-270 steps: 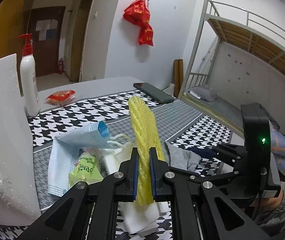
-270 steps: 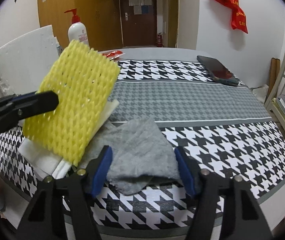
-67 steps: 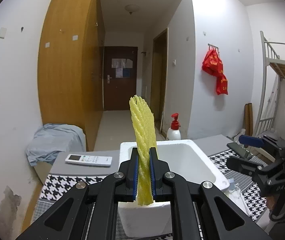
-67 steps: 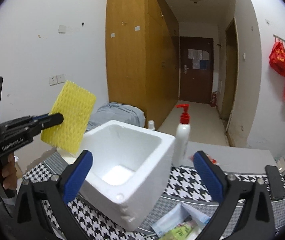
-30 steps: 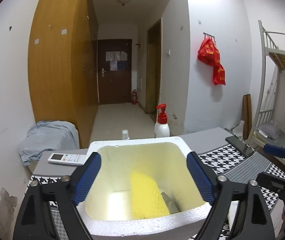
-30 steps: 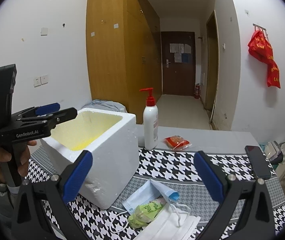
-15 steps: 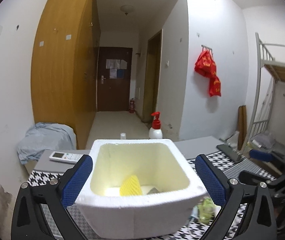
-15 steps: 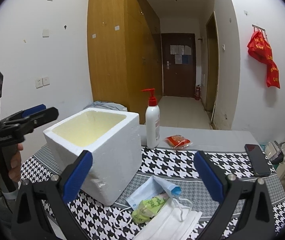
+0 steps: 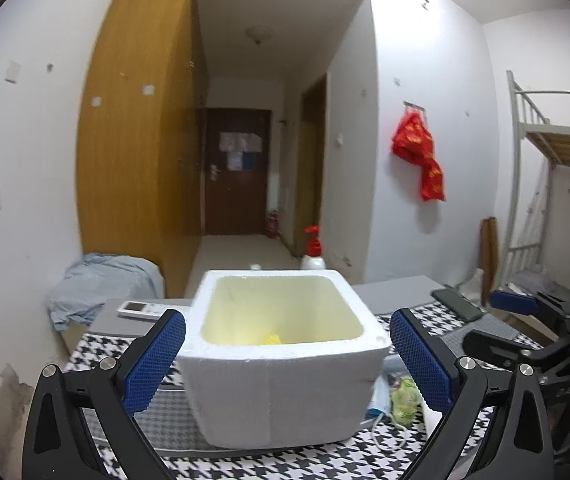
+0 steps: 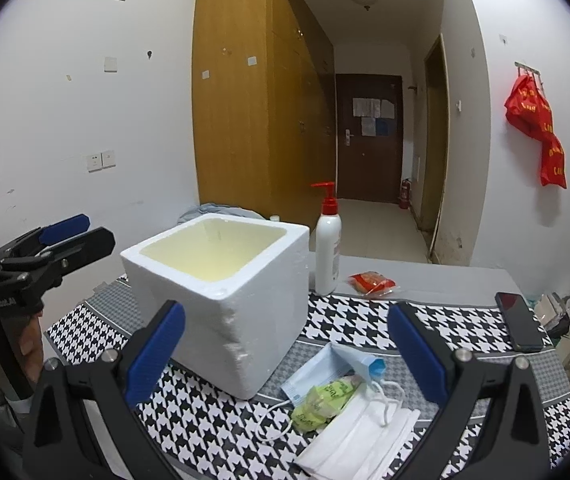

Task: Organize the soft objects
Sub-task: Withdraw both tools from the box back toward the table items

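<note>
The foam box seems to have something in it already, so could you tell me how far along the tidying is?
Done: a yellow foam net lies inside the foam box. In hand: nothing; both tongs are open and empty. Left: the face masks and green packet on the table beside the box.

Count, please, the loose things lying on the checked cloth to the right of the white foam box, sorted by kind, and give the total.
Blue face mask: 1
White face mask: 1
Green packet: 1
Dark phone: 1
Total: 4
The foam box is not counted; neither are the pump bottle and the red packet, which are behind the cloth on the grey surface.
</note>
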The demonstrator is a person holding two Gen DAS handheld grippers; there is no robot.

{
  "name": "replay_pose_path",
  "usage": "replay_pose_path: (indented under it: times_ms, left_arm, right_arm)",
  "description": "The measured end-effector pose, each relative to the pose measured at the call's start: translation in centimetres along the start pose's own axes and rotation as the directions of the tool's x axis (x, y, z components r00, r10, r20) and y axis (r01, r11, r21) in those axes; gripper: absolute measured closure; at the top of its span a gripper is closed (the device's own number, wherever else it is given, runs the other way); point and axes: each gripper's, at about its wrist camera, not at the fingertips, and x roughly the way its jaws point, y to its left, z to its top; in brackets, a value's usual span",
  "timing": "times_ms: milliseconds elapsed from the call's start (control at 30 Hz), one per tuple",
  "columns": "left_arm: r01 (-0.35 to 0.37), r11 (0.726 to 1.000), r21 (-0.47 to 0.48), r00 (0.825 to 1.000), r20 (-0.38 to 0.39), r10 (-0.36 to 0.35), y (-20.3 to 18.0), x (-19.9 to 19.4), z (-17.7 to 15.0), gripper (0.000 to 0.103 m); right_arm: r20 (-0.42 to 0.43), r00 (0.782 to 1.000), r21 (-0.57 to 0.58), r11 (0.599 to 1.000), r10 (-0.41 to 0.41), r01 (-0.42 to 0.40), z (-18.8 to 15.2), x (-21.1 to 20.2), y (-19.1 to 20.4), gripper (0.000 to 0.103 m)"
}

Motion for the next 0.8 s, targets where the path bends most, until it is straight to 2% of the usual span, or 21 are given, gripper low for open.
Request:
replay_pose_path:
  times_ms: [67, 167, 300, 667, 800]
  left_arm:
    - [0.000, 1.000, -0.019, 1.000, -0.006, 0.000, 0.1, -0.3, -0.1, 0.001]
    - [0.049, 0.998, -0.043, 0.999, -0.014, -0.050, 0.3, -1.0, -0.3, 0.001]
    - [0.038, 0.999, -0.011, 0.999, 0.002, -0.037, -0.4, -2.2, -0.4, 0.001]
    - [0.042, 0.998, -0.040, 0.999, 0.004, -0.042, -0.4, -4.4, -1.8, 0.001]
    - [0.032, 0.999, -0.023, 0.999, 0.015, -0.031, -1.0, -5.1, -2.0, 0.001]
  right_arm:
    - [0.003, 1.000, -0.004, 1.000, 0.000, 0.000, -0.2, -0.4, 0.3, 0.001]
    - [0.007, 1.000, 0.004, 1.000, 0.001, -0.001, -0.5, -1.0, 0.5, 0.001]
    - [0.015, 1.000, 0.004, 1.000, 0.000, 0.000, -0.8, -2.0, 1.0, 0.001]
    - [0.040, 0.999, 0.014, 1.000, -0.014, 0.014, -2.1, -4.9, 1.5, 0.001]
    - [0.050, 0.998, 0.013, 0.999, -0.030, 0.030, -2.4, -5.8, 1.7, 0.001]
